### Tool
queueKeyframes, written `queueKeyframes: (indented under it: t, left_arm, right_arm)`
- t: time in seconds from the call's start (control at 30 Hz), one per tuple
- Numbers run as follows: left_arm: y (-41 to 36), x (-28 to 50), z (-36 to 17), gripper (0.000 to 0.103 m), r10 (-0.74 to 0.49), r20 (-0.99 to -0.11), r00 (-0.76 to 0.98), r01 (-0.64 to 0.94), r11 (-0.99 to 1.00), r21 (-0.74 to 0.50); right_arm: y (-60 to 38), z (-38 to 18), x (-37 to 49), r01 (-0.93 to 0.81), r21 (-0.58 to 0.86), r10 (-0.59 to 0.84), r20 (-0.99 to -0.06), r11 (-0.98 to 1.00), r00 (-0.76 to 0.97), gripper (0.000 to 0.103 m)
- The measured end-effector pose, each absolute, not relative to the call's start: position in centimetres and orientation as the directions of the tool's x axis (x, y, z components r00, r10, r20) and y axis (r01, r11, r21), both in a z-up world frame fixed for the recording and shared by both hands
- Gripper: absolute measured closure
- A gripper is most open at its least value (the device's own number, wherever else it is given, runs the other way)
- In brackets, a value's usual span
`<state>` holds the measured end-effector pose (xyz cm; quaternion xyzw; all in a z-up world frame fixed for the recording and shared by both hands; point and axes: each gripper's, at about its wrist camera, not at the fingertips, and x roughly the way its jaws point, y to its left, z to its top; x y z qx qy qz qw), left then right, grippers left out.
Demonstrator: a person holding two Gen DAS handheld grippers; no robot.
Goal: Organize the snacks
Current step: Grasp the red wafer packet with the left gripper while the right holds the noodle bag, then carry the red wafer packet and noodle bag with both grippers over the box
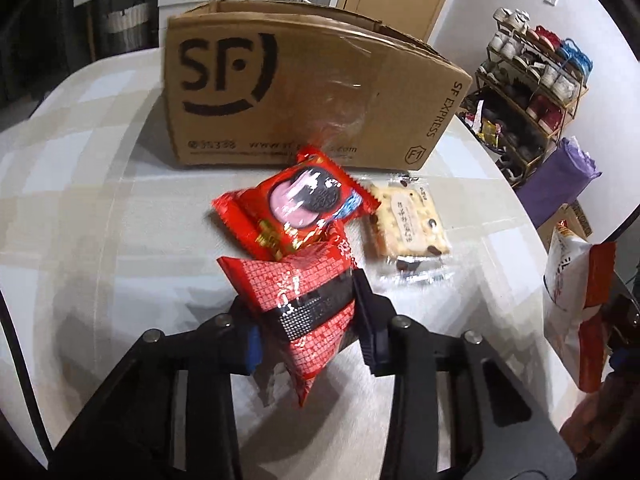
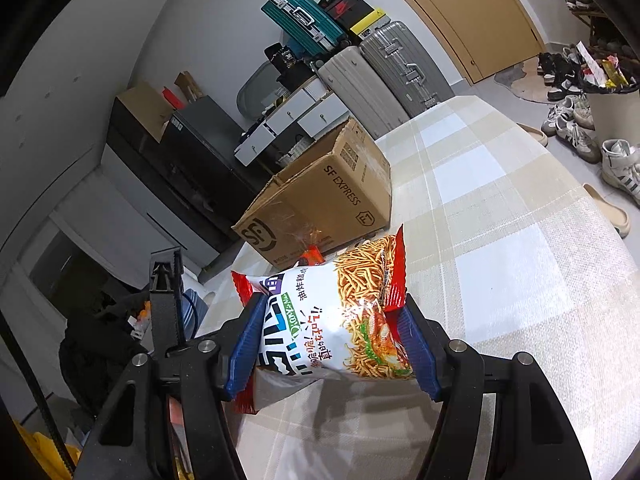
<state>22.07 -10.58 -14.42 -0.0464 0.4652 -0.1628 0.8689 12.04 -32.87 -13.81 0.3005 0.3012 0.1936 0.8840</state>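
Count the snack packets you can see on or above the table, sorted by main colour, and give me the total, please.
Red: 2, the cookie packet and the brick-pattern packet in the left tool.
White: 1, the noodle bag in the right tool.
Clear: 1, the cracker packet.
Total: 4

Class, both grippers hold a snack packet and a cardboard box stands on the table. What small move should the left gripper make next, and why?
Probably lift. The left gripper is shut on the red packet, which lies partly under the red cookie packet on the table. Raising it a little would free it before carrying it to the cardboard box behind, whose top is open. The right gripper already holds its noodle snack bag.
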Motion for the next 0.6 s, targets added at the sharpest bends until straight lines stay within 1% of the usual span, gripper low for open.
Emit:
queueKeyframes:
  t: [0.2, 0.37, 0.6]
  left_arm:
    - [-8.2, 20.1, -13.6, 0.078, -0.343, -0.784, 0.518, 0.244, 0.937, -0.249]
    - [-5.9, 17.5, -13.1, 0.079, -0.363, -0.775, 0.517, 0.251, 0.93, -0.268]
    - [-3.7, 14.8, -12.2, 0.079, -0.394, -0.754, 0.526, 0.255, 0.919, -0.302]
  right_arm:
    - [-31.6, -12.5, 11.1, -0.193, 0.627, 0.53, -0.41, 0.755, 0.742, 0.037]
    - [-29.8, -11.3, 10.3, -0.232, 0.613, 0.55, -0.401, 0.755, 0.733, 0.037]
    - [-27.7, -11.2, 9.5, -0.238, 0.623, 0.575, -0.418, 0.745, 0.703, 0.037]
